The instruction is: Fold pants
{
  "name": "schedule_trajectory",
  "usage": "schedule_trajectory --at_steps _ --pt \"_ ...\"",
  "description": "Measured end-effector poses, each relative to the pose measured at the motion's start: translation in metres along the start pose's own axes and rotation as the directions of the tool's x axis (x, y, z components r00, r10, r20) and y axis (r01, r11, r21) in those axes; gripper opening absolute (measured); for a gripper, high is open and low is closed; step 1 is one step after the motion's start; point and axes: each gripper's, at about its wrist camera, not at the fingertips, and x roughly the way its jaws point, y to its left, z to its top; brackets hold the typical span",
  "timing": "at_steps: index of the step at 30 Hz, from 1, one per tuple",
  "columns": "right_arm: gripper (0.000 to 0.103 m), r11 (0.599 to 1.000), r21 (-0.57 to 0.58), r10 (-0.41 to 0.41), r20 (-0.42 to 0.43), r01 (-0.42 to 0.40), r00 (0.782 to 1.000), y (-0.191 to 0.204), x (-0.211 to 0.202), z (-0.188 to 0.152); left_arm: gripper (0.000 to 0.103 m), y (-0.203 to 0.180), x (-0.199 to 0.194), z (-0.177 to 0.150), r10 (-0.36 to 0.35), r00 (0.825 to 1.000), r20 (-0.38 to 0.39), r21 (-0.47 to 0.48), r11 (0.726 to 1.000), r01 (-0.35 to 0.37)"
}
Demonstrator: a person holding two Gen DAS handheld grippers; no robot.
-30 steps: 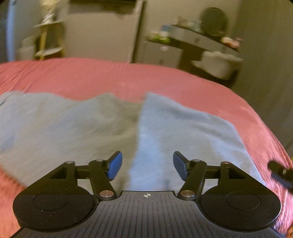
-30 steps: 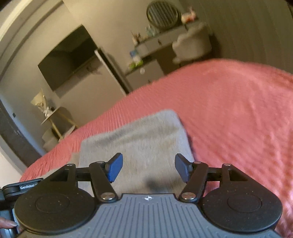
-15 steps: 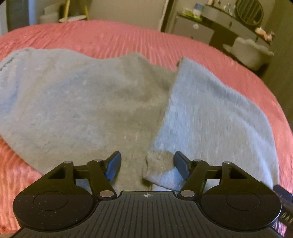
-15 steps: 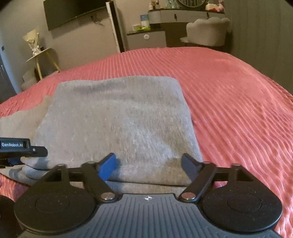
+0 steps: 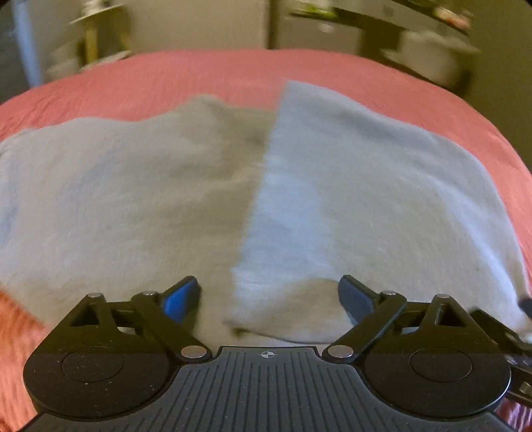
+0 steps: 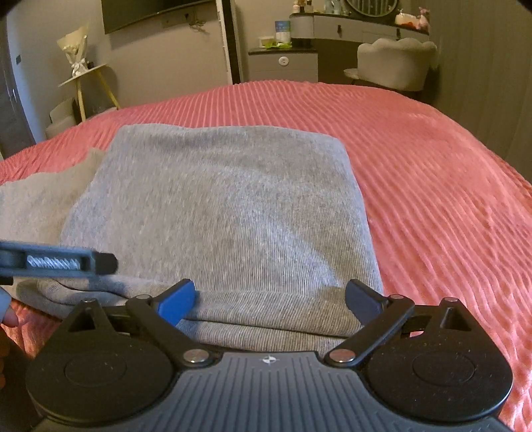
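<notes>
Grey pants lie on a red bedspread, with one part folded over on the right. My left gripper is open, low over the near corner of that folded layer. In the right wrist view the folded grey pants fill the middle, and my right gripper is open with its fingers on either side of the near folded edge. The other gripper's body shows at the left of that view.
The red ribbed bedspread extends to the right and far side. Beyond the bed stand a white side table, a dresser, a pale chair and a wall TV.
My left gripper view has tilted up and is blurred by motion. My right gripper has moved slightly closer to the folded edge. Both stay open.
</notes>
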Motion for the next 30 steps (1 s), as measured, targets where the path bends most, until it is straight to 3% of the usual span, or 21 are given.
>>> schedule_trajectory --at_steps 5,10,13,16,18,21,26,30 --pt "0.097 1.0 -0.01 -0.013 -0.012 0.013 1.0 0.004 0.001 0.0 0.096 0.028 -0.003 0.001 -0.026 1.0 -0.009 -0.17 0.985 0.024" --pt "0.097 1.0 -0.014 0.002 -0.05 -0.003 0.999 0.002 -0.001 0.007 0.096 0.036 -0.005 0.0 -0.05 0.999 0.007 -0.207 0.977 0.051" --pt "0.097 0.988 0.141 0.051 0.054 -0.058 0.997 -0.02 -0.02 0.007 0.096 0.037 -0.002 -0.001 -0.058 0.998 0.001 -0.221 0.974 0.056" --pt "0.097 0.985 0.171 -0.033 0.156 0.006 0.987 -0.028 -0.035 0.007 0.096 0.048 -0.009 -0.005 -0.1 0.995 0.012 -0.267 0.959 0.1" --pt "0.097 0.986 0.153 -0.083 0.137 0.061 0.987 -0.026 -0.03 0.007 0.096 0.063 -0.016 -0.006 -0.148 0.989 0.025 -0.327 0.933 0.148" --pt "0.097 0.991 0.114 -0.07 -0.043 0.074 0.997 -0.019 0.002 0.004 0.096 0.101 -0.023 -0.002 -0.15 0.987 0.056 -0.415 0.896 0.16" --pt "0.097 0.987 0.141 -0.07 -0.047 0.076 0.996 -0.024 0.006 0.003 0.097 0.195 -0.035 -0.009 -0.046 0.988 0.149 -0.539 0.834 0.12" --pt "0.097 0.984 0.164 -0.061 -0.05 0.069 0.997 -0.025 0.005 0.002 0.097 0.256 -0.039 -0.023 -0.045 0.975 0.218 -0.628 0.758 0.176"
